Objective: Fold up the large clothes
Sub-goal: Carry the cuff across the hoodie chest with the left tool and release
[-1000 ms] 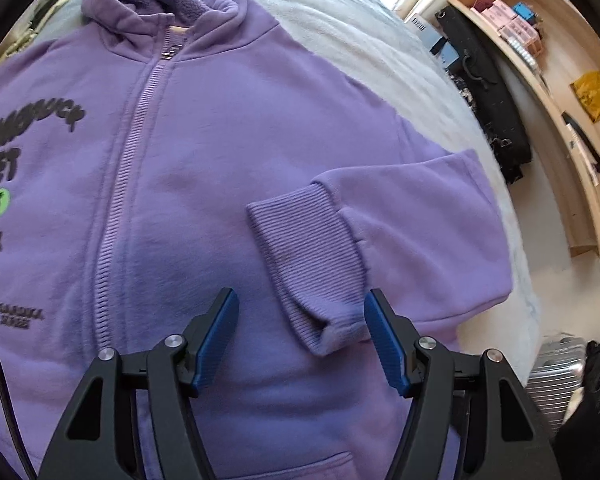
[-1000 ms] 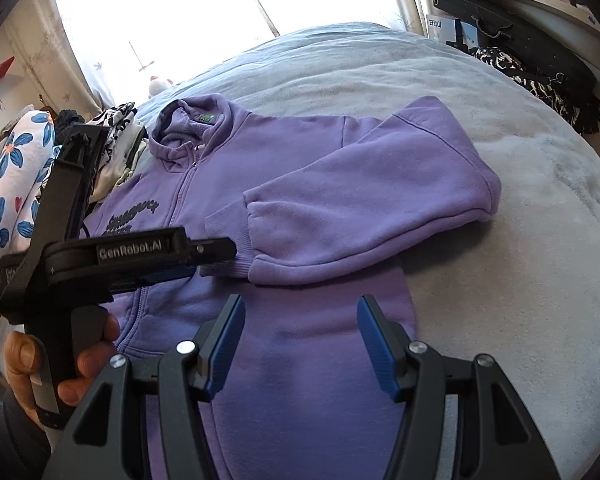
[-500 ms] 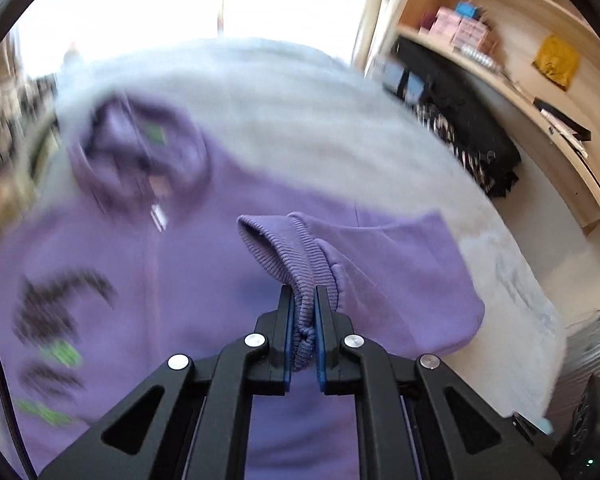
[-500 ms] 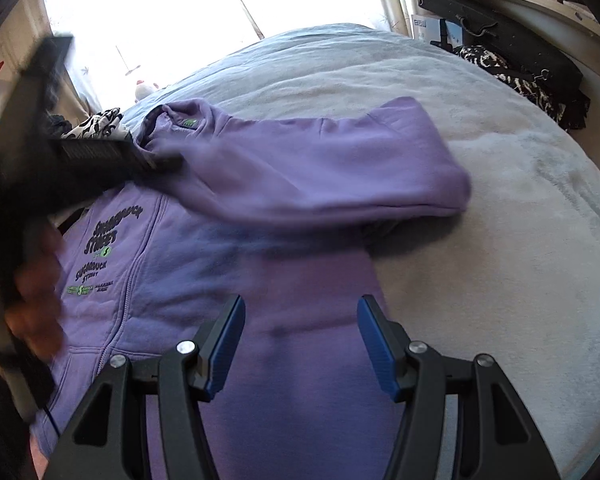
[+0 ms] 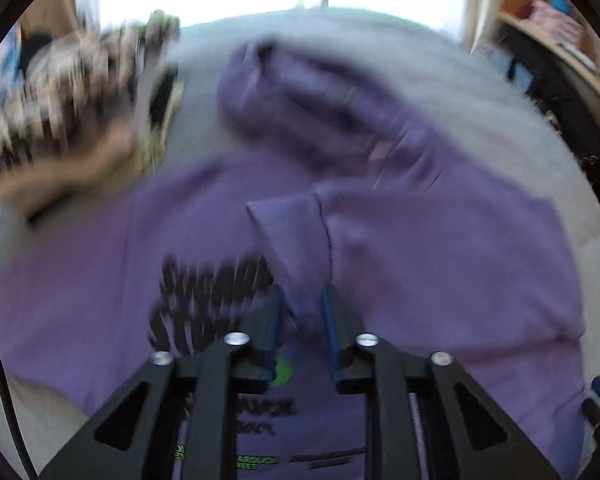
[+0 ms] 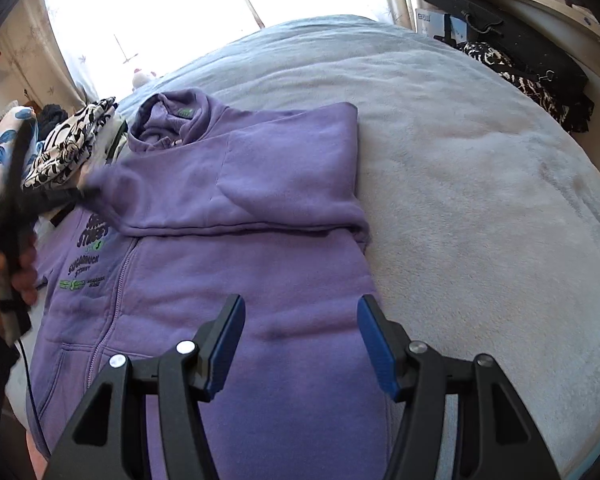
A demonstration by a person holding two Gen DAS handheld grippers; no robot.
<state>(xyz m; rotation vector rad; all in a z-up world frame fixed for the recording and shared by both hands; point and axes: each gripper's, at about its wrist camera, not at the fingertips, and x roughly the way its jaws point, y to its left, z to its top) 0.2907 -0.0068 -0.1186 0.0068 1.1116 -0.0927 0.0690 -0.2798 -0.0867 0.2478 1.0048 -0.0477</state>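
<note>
My left gripper, jaws just loosening, has the cuff between them over the hoodie; my right gripper hangs half open, empty.

I am carrying the hoodie's sleeve cuff in my left gripper across the chest toward the printed side, my jaws having just been opening slightly around the cuff between them.
</note>
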